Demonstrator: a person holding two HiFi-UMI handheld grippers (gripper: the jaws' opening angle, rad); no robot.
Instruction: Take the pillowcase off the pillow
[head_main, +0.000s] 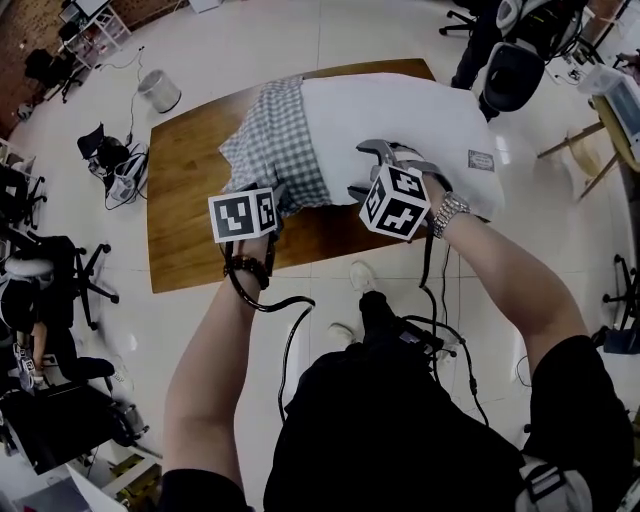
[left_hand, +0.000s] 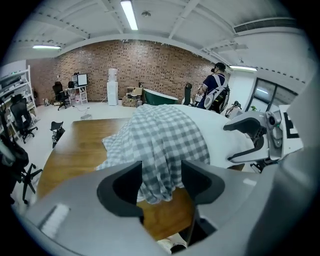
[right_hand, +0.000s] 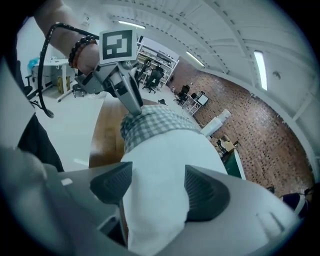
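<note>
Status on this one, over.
Left gripper opening, checked pillowcase between its jaws. Right gripper opening, white pillow between its jaws. Pillowcase covers only one end of pillow. Nothing in the way.

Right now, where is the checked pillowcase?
In the head view the pillowcase sits bunched over the pillow's left end on the table, its near edge between the opening jaws of the left gripper.

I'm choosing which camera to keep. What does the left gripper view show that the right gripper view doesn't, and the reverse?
Left gripper view only: the checked pillowcase hangs between the left gripper's opening jaws. Right gripper view only: the white pillow sits between the right gripper's opening jaws. Both: the wooden table and the pillowcase bunched on one end of the pillow.
</note>
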